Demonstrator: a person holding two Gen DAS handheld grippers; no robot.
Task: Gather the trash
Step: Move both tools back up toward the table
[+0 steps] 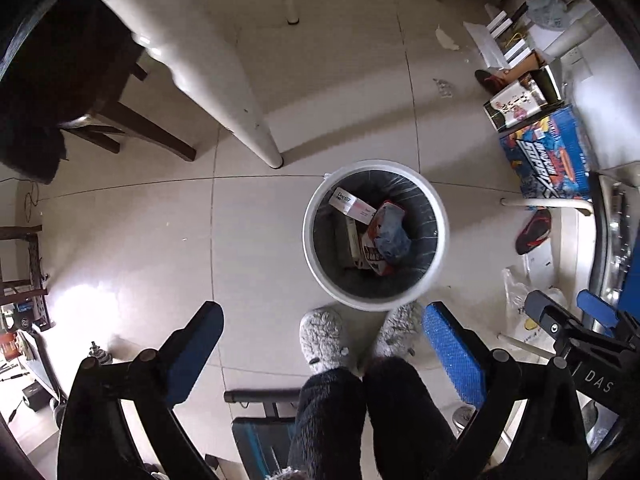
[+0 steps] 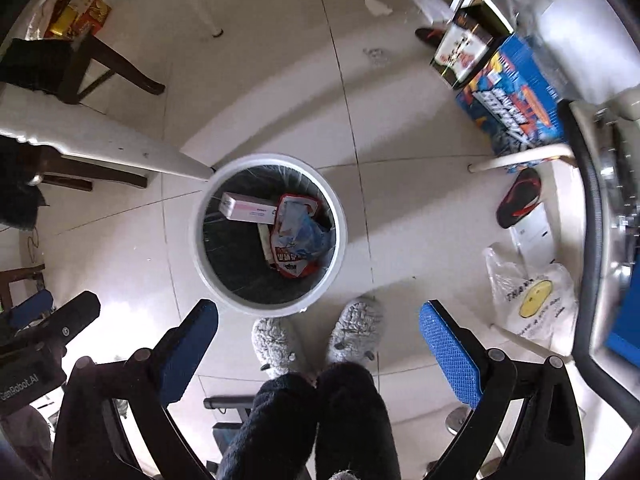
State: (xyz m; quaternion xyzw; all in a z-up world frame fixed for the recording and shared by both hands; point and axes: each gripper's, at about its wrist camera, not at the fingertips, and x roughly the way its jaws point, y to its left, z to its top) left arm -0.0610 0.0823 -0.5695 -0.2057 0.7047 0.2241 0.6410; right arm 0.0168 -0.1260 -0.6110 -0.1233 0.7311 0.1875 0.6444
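Both tools wide open and empty, aimed straight down

The left tool [image 1: 322, 344] fills the bottom of its view, blue pads spread far apart with nothing between them; the right tool [image 2: 318, 342] matches it. Between each pair of fingers, lower centre of the frame, stand the person's dark fleecy legs [image 2: 316, 420] and grey fuzzy slippers [image 1: 322, 338], toes pointing up-frame.

white bin [image 1: 316, 248], grey slippers [image 1: 322, 340], blue box [image 1: 548, 156]
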